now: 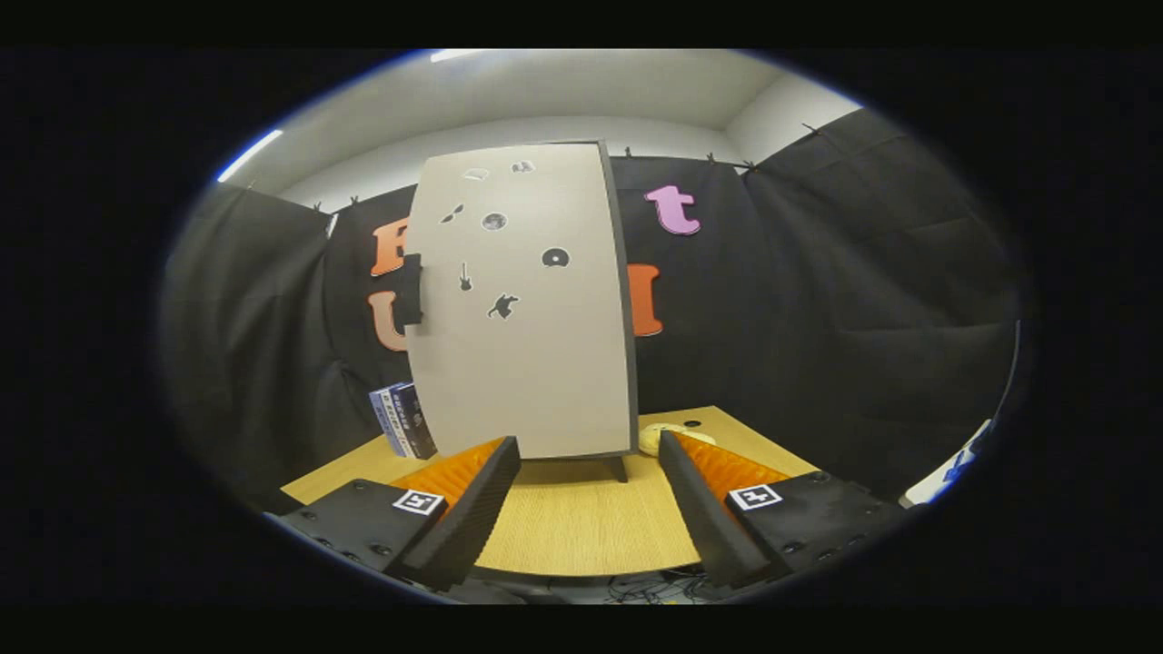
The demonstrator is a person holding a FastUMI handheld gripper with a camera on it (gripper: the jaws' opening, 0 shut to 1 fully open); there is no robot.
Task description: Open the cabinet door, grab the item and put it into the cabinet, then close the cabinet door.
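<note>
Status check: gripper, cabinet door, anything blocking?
Gripper open, empty, short of cabinet. Door shut, handle untouched. Books beside cabinet, pale item behind right finger. Path clear.

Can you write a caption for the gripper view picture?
Open gripper faces the closed cabinet door on the wooden table.

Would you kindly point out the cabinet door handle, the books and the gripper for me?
cabinet door handle [412, 289], gripper view, middle of the dark grip.
books [405, 420], gripper view, the spines beside the cabinet.
gripper [589, 447], gripper view, open gap midway between fingertips.
</note>
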